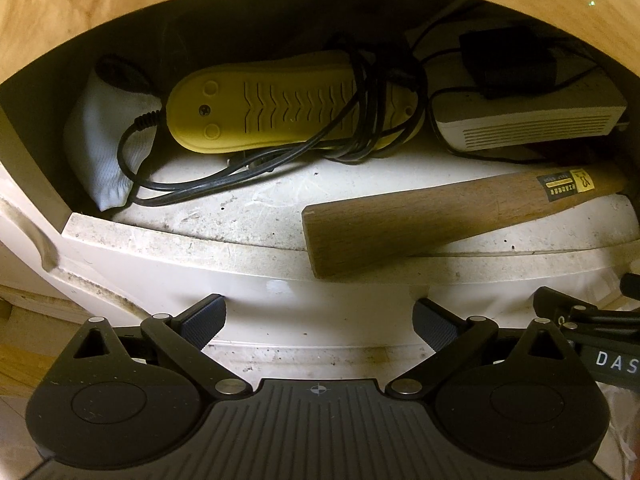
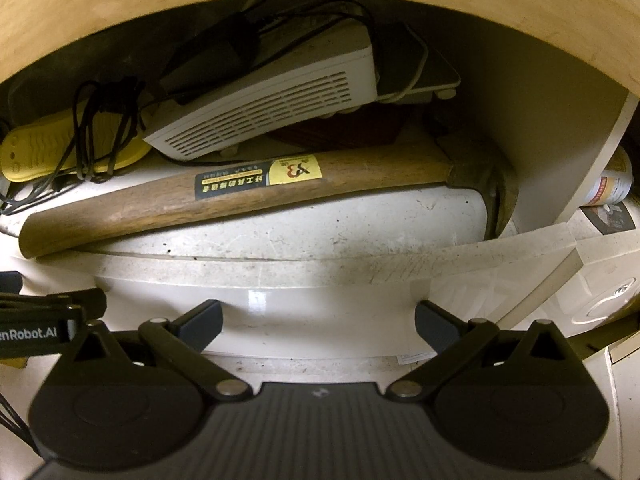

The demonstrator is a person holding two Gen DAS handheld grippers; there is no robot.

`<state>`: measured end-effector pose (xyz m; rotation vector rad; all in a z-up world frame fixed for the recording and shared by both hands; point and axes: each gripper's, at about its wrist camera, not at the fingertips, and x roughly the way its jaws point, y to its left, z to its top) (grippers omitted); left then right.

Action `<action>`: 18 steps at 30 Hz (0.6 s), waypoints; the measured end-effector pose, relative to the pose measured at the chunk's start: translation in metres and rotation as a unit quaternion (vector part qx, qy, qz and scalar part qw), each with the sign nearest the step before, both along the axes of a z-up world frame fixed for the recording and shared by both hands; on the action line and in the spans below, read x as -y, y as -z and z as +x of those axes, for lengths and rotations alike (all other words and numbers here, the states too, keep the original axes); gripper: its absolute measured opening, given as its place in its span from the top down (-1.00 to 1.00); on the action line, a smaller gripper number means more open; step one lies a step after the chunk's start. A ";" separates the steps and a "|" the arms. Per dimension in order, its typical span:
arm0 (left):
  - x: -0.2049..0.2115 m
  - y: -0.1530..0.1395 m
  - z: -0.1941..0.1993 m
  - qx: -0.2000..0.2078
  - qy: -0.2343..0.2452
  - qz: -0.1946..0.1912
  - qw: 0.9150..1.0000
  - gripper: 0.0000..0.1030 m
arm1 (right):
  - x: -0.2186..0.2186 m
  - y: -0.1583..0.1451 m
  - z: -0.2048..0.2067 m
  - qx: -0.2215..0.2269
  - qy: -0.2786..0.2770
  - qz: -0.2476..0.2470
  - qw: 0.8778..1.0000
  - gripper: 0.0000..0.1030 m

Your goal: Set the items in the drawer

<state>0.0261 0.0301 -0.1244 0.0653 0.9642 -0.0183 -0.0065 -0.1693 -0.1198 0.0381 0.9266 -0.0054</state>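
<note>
The left gripper [image 1: 318,322] is hanging wide open and empty, just outside the white drawer [image 1: 248,268] front, and the right gripper [image 2: 318,322] is doing the same — fingers spread, gripping nothing. Inside the drawer, beyond both claws, the hammer [image 2: 240,196] is lying with its wooden handle end overhanging the front edge. Behind it are sitting a yellow shoe dryer [image 1: 276,114] wound in black cord and a white vented box [image 2: 272,116].
</note>
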 end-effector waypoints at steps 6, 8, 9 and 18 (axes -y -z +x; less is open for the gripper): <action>0.000 0.002 -0.007 -0.001 -0.004 0.018 1.000 -0.99 | 0.003 -0.004 -0.008 -0.008 -0.001 0.007 1.000 -0.99; 0.000 0.003 -0.007 -0.004 -0.006 0.024 1.000 -0.99 | 0.004 -0.004 -0.005 -0.013 -0.004 0.009 1.000 -0.99; 0.000 0.005 -0.005 -0.007 -0.008 0.025 1.000 -0.99 | 0.003 -0.004 -0.005 -0.015 -0.005 0.009 1.000 -0.99; -0.005 0.001 0.018 -0.019 -0.033 -0.004 0.999 -0.99 | 0.006 -0.019 -0.010 -0.022 -0.010 0.014 1.000 -0.99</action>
